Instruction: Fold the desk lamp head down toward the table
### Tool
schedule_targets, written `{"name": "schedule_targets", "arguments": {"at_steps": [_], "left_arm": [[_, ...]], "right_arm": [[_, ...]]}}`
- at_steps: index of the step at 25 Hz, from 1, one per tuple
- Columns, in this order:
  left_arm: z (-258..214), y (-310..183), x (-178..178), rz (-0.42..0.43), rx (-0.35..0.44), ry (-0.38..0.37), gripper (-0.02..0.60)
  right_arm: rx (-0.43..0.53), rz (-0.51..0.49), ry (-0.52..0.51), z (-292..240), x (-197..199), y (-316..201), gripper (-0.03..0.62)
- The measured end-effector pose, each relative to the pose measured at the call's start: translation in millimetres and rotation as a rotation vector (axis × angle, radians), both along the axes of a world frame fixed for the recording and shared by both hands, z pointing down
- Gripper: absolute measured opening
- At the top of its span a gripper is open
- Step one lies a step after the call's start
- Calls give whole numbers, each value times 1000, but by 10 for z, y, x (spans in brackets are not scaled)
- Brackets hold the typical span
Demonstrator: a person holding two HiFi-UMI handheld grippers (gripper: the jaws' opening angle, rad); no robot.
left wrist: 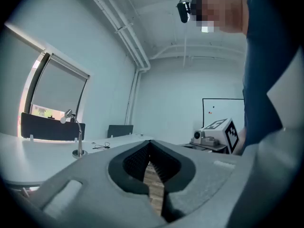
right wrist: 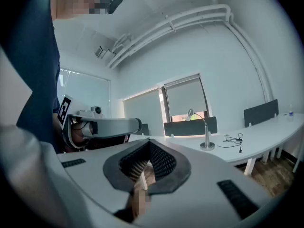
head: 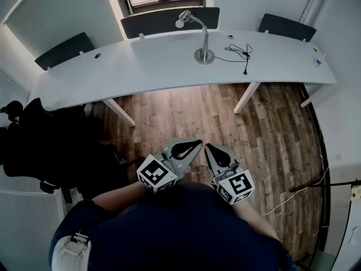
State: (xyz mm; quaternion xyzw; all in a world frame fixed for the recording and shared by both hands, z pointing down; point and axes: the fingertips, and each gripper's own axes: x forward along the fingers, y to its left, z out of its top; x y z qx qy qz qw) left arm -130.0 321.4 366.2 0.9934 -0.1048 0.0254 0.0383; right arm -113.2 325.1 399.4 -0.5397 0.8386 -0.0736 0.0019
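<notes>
A silver desk lamp (head: 203,41) stands upright on the far side of the long white desk (head: 141,66), its head (head: 183,18) raised on a curved neck. It also shows small in the left gripper view as the lamp (left wrist: 76,134) and in the right gripper view as the lamp (right wrist: 203,129). Both grippers are held close to the person's body, far from the desk. My left gripper (head: 197,143) (left wrist: 150,142) is shut with nothing in it. Beside it, my right gripper (head: 207,147) (right wrist: 149,140) is shut and empty too.
A black cable (head: 240,52) lies on the desk right of the lamp. Dark chairs (head: 169,21) stand behind the desk and a black office chair (head: 34,145) at the left. White desk legs (head: 246,97) and wooden floor (head: 265,140) lie between me and the desk.
</notes>
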Motion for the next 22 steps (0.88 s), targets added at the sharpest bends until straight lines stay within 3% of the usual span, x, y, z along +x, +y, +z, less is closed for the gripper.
{"name": "schedule_targets", "arguments": {"at_steps": [22], "left_arm": [[-30, -7, 152, -33, 14, 8, 6]], "right_arm": [[1, -23, -11, -3, 182, -26, 11]]}}
